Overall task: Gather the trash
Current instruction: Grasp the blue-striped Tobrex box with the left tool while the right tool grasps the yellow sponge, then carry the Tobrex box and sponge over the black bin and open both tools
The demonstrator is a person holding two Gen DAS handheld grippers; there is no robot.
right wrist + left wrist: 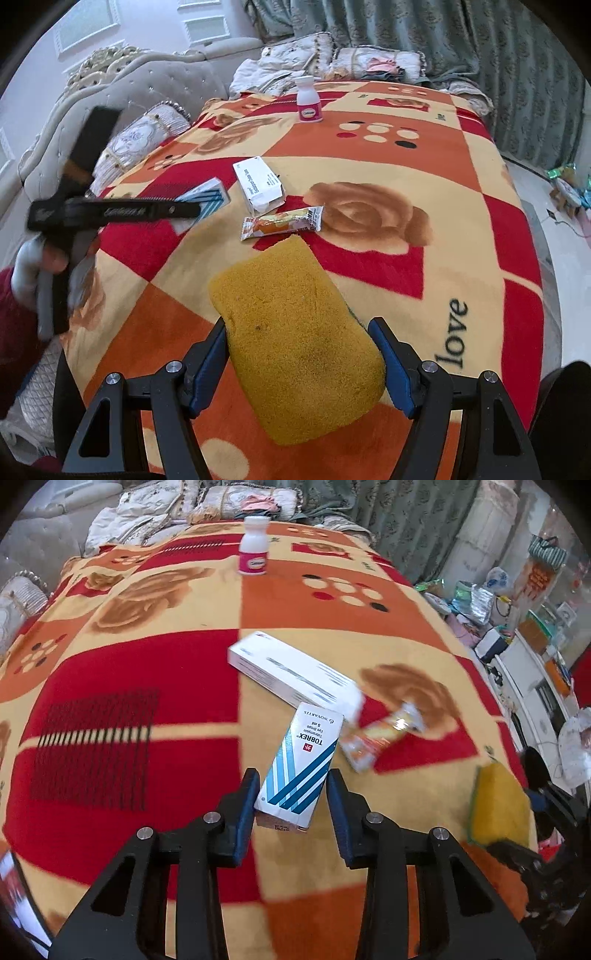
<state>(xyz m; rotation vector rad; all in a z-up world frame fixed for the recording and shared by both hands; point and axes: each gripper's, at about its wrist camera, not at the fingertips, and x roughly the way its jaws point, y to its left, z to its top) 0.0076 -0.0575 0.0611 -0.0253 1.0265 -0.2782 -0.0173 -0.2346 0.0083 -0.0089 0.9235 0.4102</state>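
Note:
My left gripper is shut on a white and blue Tobrex eye-drop box and holds it above the bed blanket; the box and left gripper also show in the right wrist view. My right gripper is shut on a yellow sponge, seen too in the left wrist view. On the blanket lie a long white carton, open at one end in the right wrist view, and an orange snack wrapper. A white bottle with a pink label stands far back.
Pillows and folded bedding line the headboard side. Green curtains hang behind the bed. Cluttered shelves and bags stand past the bed's right edge.

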